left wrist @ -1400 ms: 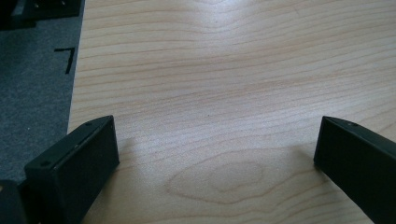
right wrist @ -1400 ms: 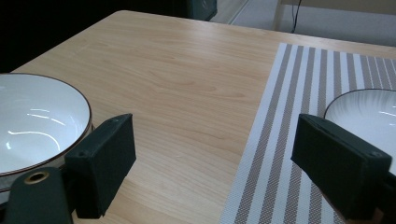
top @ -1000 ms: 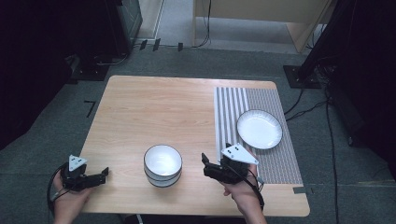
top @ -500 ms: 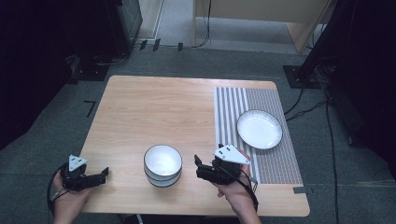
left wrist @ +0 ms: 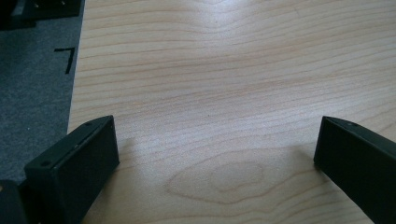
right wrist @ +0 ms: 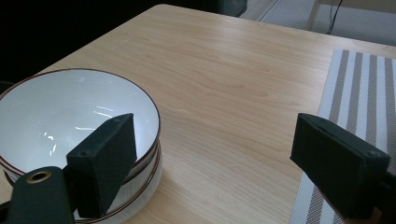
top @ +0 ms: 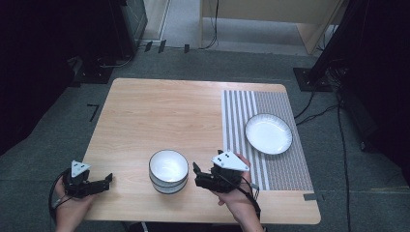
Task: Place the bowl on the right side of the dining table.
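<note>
The right tool [top: 195,175] hangs low over the near part of the desk [top: 159,111], its jaws spread wide with nothing between them, pointing at the stack of bowls [top: 168,170]. The bowls stand just ahead of its tips, close but apart from them; in the right gripper view one jaw overlaps the brown-edged rim of the top bowl [right wrist: 70,116], and whether it touches cannot be told. Behind this tool, on its far side from the bowls, lies the striped mat [top: 285,159] with a white plate [top: 269,133] on it. The left tool [top: 107,180] sits at the desk's near left edge, jaws spread over bare wood, well apart from the bowls.
</note>
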Available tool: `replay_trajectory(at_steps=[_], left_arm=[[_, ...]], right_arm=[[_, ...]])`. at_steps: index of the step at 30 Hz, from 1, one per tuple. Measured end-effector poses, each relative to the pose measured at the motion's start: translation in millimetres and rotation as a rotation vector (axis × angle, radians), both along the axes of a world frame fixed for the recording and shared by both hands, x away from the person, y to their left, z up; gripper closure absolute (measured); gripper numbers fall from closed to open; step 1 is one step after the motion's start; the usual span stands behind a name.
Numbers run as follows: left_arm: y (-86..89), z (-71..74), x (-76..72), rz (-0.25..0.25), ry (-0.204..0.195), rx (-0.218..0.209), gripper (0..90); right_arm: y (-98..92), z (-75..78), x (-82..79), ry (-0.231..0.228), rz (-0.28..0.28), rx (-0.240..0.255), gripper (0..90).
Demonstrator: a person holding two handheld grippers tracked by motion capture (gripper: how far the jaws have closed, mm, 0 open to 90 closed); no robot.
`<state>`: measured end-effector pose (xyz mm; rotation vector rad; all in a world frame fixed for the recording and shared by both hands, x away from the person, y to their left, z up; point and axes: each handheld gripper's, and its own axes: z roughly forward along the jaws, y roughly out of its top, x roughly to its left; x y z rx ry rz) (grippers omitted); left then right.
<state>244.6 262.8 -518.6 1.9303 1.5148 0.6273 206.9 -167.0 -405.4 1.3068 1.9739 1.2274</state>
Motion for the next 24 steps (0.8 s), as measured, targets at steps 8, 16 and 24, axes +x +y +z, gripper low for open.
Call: replay_trajectory(at_steps=[8, 16, 24], left_arm=[[0.0, 0.0, 0.0, 0.000, 0.000, 0.000, 0.0], [0.0, 0.0, 0.0, 0.000, 0.000, 0.000, 0.0], [0.1, 0.0, 0.0, 0.000, 0.000, 0.000, 0.0]], right_arm=[[11.2, 4.7, 0.6, -0.005, 0.018, 0.000, 14.0], [26.4, 10.1, -0.6, -0.016, 0.050, 0.006, 14.2], [40.5, 8.6, -1.7, -0.011, 0.076, 0.008, 14.3]])
